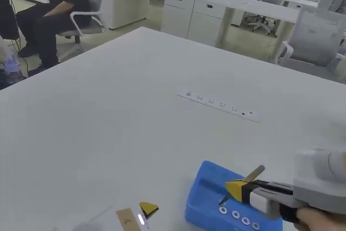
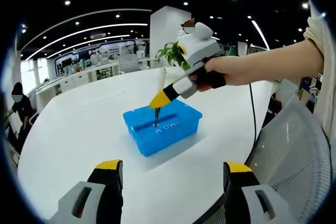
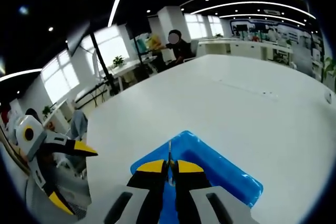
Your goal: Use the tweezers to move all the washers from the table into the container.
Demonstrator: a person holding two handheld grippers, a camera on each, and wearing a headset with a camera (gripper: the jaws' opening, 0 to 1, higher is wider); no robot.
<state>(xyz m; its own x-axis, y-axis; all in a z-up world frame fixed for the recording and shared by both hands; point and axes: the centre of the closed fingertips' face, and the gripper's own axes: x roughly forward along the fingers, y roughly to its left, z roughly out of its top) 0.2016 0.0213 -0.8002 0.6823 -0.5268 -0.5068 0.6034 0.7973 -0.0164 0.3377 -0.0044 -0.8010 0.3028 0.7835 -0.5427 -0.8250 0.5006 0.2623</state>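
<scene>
The container (image 1: 208, 198) is solid blue, unpatterned. The washers (image 1: 235, 215) are pale silver rings. The right gripper (image 3: 169, 167) has yellow jaw tips, black jaw bodies and a grey-white housing (the left gripper (image 2: 173, 167) follows the same scheme). The tweezers (image 2: 156, 116) are dark grey. The table (image 1: 108, 123) is plain white.

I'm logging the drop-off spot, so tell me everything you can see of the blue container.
The blue container is a shallow rectangular tray, plastic by its look, with rounded corners, sitting flat on the white table. A row of small washers lies inside near one long side. The tweezers held by the right tool dip into it.
</scene>
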